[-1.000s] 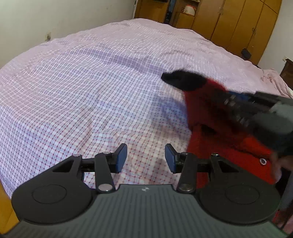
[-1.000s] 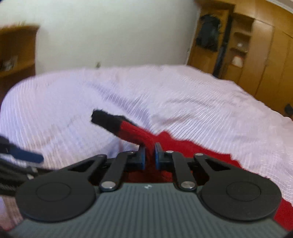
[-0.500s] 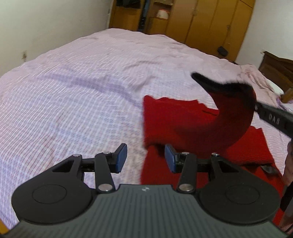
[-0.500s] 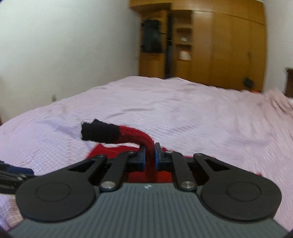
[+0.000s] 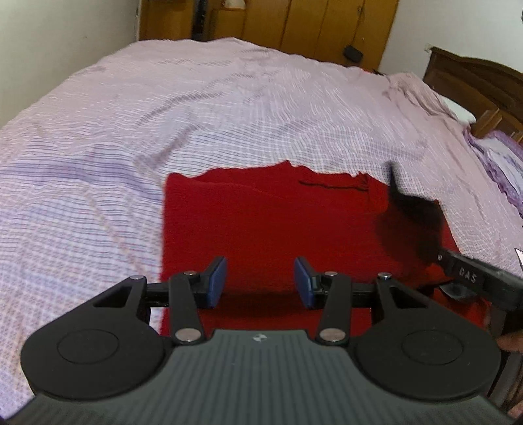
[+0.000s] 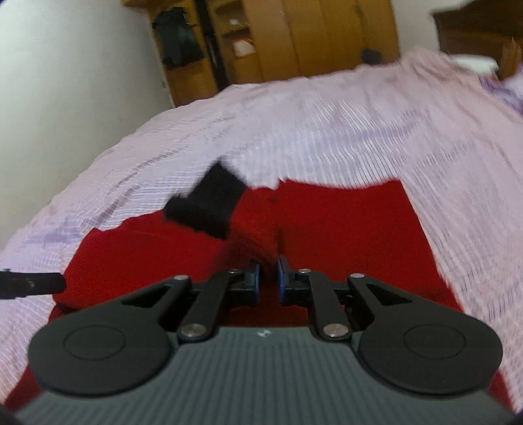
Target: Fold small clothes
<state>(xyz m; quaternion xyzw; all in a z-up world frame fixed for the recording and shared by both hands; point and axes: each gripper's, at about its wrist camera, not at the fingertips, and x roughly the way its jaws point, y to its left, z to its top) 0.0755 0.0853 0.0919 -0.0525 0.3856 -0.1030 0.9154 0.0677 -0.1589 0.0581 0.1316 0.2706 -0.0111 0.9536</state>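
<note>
A red knitted garment point(image 5: 261, 222) lies flat on the checked bedsheet point(image 5: 163, 114); it also fills the near middle of the right wrist view point(image 6: 343, 229). One sleeve ends in a black cuff point(image 6: 206, 202), which stands up blurred above the red body point(image 5: 415, 222). My right gripper point(image 6: 268, 284) pinches that sleeve just behind the cuff; its jaws are opening slightly with the knit still between the pads. It shows as a black finger at the right of the left wrist view point(image 5: 470, 278). My left gripper point(image 5: 260, 282) hangs open over the garment's near left part, with nothing between its pads.
The bed stretches far behind and to the left of the garment. Wooden wardrobes point(image 5: 310, 23) line the far wall. A dark headboard point(image 5: 474, 85) and purple bedding point(image 5: 503, 157) lie at the right. The left gripper's finger point(image 6: 32, 284) enters the right wrist view at the left edge.
The right gripper has carried the black-cuffed sleeve across the red body toward its right side, and its pads have parted a little. The left gripper has swung over the garment.
</note>
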